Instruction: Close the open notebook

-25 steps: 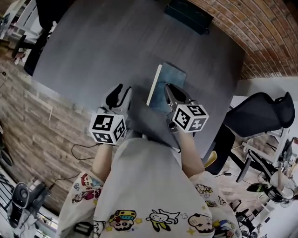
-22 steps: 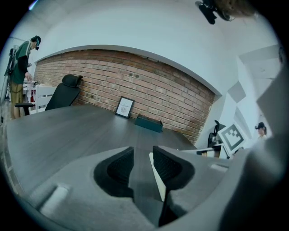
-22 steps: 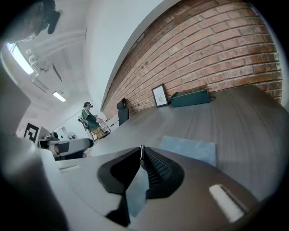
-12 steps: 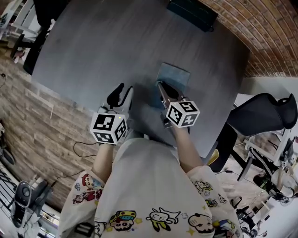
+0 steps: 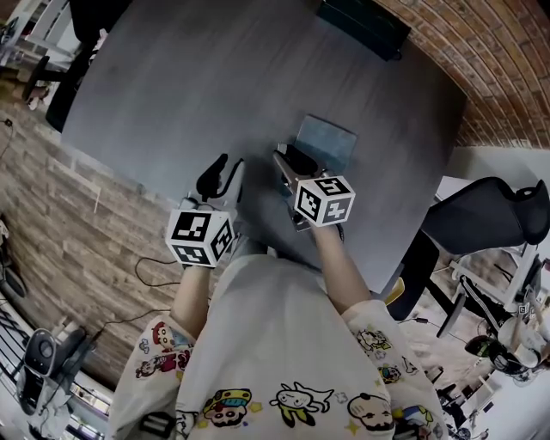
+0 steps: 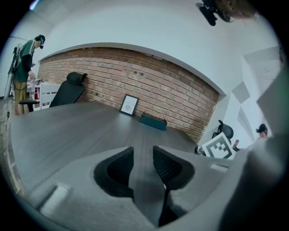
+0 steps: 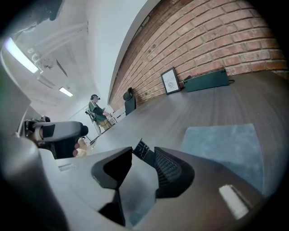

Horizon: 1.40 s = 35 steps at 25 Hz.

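Note:
The notebook [image 5: 326,144] lies shut and flat on the dark grey table [image 5: 198,94], its blue-grey cover [image 7: 226,144] facing up. My right gripper [image 5: 286,160] sits low at the notebook's near left corner. Its jaws have just been opening and now stand apart [image 7: 143,158] with nothing pressed between the pads. My left gripper [image 5: 220,176] rests to the left, well apart from the notebook. It is open by a narrow gap [image 6: 142,155] with only bare table showing through.
A dark green box [image 5: 361,26] and a small framed picture [image 6: 129,104] stand at the table's far edge by the brick wall. Black office chairs [image 5: 481,215] stand to the right. A person [image 6: 25,67] stands far off at the left.
The notebook's cover went from upright to flat, so the book is now shut. My right gripper came down and leftward and its jaws let go of the cover. The left gripper kept still.

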Available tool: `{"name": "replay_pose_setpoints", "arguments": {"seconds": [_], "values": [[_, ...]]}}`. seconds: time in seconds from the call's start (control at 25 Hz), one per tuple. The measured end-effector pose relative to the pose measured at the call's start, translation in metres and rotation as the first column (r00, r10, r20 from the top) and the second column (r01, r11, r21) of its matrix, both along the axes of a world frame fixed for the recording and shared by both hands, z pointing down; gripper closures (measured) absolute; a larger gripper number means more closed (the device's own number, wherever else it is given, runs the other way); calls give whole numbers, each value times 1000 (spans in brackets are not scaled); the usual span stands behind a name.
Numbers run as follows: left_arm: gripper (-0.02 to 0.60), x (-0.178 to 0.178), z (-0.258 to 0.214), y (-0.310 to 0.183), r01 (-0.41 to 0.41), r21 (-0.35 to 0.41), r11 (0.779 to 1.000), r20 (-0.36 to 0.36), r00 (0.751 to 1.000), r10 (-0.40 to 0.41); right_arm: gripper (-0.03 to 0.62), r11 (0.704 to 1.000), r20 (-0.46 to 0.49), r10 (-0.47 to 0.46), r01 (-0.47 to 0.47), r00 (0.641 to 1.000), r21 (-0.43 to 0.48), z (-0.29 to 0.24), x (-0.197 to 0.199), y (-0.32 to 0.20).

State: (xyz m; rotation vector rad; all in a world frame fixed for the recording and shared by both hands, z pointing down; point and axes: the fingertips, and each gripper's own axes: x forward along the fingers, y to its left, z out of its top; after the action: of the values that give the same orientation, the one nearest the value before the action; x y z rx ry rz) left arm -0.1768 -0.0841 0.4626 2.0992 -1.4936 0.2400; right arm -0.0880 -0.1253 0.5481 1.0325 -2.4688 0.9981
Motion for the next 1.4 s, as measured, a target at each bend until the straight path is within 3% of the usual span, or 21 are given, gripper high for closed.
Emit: {"name": "replay_pose_setpoints", "arguments": {"seconds": [0.4,0.92,1.2,1.4], "values": [[448,-5,-4,3,10,11,1000,0,1000,-10,391,1000,-4,-14,14,1000,12,-7,4,6],[448,10,-34,-3,-31,91,995,13,999,30,399,985,17,113,-114,993,129,-57,58,7],[448,43,-64,-5,-99,159,982,25,995,96,411,944,-2,199,-191,980,269,-113,119,18],[448,89,-91,-6,-179,223,958,39,984,175,448,880,-41,283,-242,958,409,-157,181,34]]}}
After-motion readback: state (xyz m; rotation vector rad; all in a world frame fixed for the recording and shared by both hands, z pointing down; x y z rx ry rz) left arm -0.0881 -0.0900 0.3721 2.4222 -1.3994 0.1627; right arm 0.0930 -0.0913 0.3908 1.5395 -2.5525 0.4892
